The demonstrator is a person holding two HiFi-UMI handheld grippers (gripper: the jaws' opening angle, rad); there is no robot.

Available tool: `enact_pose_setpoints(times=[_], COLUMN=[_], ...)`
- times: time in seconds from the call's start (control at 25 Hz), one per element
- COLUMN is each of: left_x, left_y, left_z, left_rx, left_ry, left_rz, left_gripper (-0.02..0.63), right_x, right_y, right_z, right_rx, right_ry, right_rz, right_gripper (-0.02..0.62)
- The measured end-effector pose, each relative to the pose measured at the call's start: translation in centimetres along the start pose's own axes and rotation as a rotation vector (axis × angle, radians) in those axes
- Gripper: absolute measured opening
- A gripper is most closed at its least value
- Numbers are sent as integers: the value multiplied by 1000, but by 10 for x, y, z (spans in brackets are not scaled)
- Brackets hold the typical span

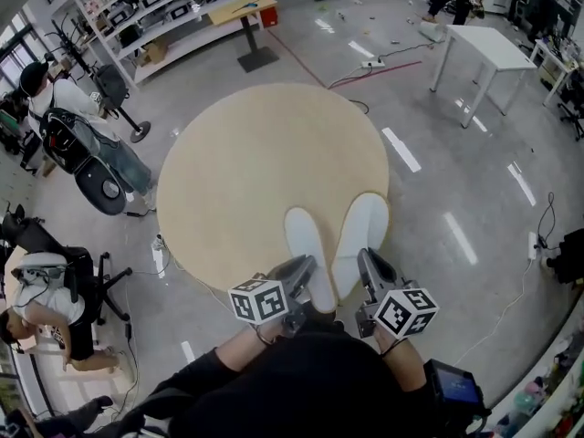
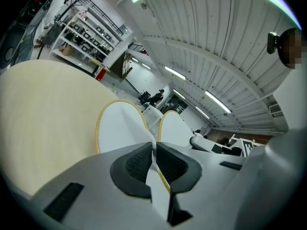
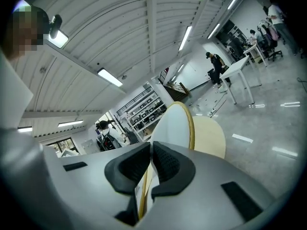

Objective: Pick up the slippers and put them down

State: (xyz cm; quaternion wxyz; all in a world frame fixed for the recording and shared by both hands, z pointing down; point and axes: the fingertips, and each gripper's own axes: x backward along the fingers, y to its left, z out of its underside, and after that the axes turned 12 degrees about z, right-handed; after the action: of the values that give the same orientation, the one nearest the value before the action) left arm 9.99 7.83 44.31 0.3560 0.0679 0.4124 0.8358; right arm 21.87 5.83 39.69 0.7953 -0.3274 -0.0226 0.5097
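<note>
From the head view, a round, pale wooden surface (image 1: 265,144) lies below, and two white slippers reach over its near edge, toes pointing away from the person. The left gripper (image 1: 307,267) has the left slipper (image 1: 304,234) by its heel end, and the right gripper (image 1: 366,261) has the right slipper (image 1: 363,219) the same way. The pair sits close together, angled slightly apart at the toes. This view does not show whether the toes rest on the wood or hang just above it. Gripping at the heel probably keeps each slipper's length clear ahead, so it can be laid down flat.

In the left gripper view, the dark ribbed fingers (image 2: 135,164) are pressed almost together, pinching a thin white strip with a yellow edge, which is the rim of the left slipper (image 2: 119,126). The slipper stands on edge and fans out ahead, with its partner (image 2: 175,128) just beside it and the surface (image 2: 48,109) spreading out to the left. Such a narrow clamp suits a thin, floppy rim that wider fingers would let slip.

In the right gripper view, the fingers (image 3: 166,163) are likewise nearly closed on a yellow-edged rim, with the right slipper (image 3: 175,123) rising ahead of them. Part of the surface (image 3: 211,138) shows just behind it, so a spot to put it down looks close.
</note>
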Motion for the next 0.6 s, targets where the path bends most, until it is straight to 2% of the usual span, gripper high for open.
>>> enact_pose_setpoints(times=[0.28,0.48,0.6], left_x=[-74,-154,-197], left_y=[-2,-9,0], left_z=[11,17,9], left_rx=[1,14,34], left_ry=[81,122,126], left_rz=[60,116,122], left_gripper=[34,34,34], right_x=[1,-6,-20], right_y=[-62,-128,-161], right_z=[-16,-52,-72], right_rx=[-12,20,19], right_ry=[-7,-15,-3], right_rz=[97,176,203], right_gripper=[31,31,31])
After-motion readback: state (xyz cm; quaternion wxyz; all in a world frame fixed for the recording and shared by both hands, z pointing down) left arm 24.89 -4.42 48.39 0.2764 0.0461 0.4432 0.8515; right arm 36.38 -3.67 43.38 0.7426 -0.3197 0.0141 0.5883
